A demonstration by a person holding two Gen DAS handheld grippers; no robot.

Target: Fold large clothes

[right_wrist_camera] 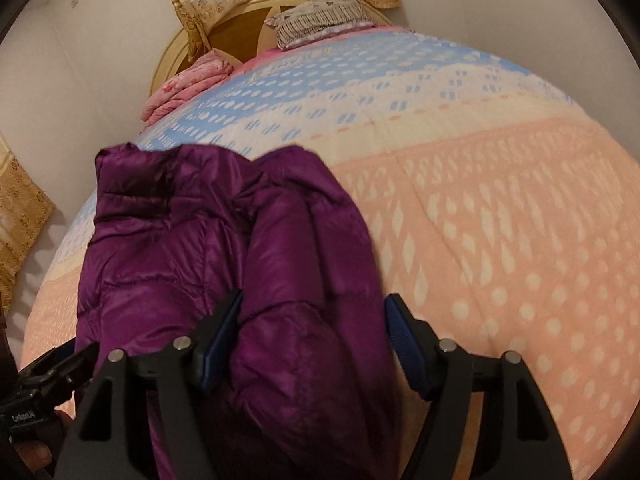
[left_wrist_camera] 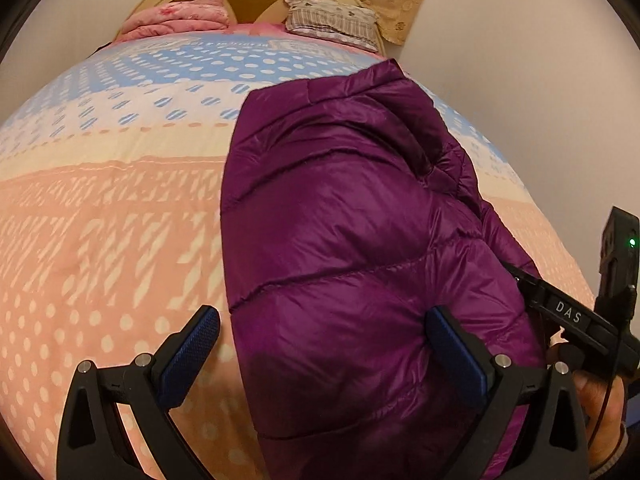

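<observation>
1. A shiny purple quilted down jacket (left_wrist_camera: 352, 216) lies folded lengthwise on a bed quilt (left_wrist_camera: 100, 220) patterned in pink, cream and blue.
2. The left gripper (left_wrist_camera: 324, 344) stands released, its jaws wide over the jacket's near left edge.
3. The right gripper (right_wrist_camera: 314, 332) is also released; jacket fabric sits between its spread jaws, the right pad clear.
4. A striped pillow (right_wrist_camera: 320, 20) rests at the far headboard.

Left gripper (left_wrist_camera: 322, 334) jaws spread wide — right gripper (right_wrist_camera: 314, 322) likewise.
</observation>
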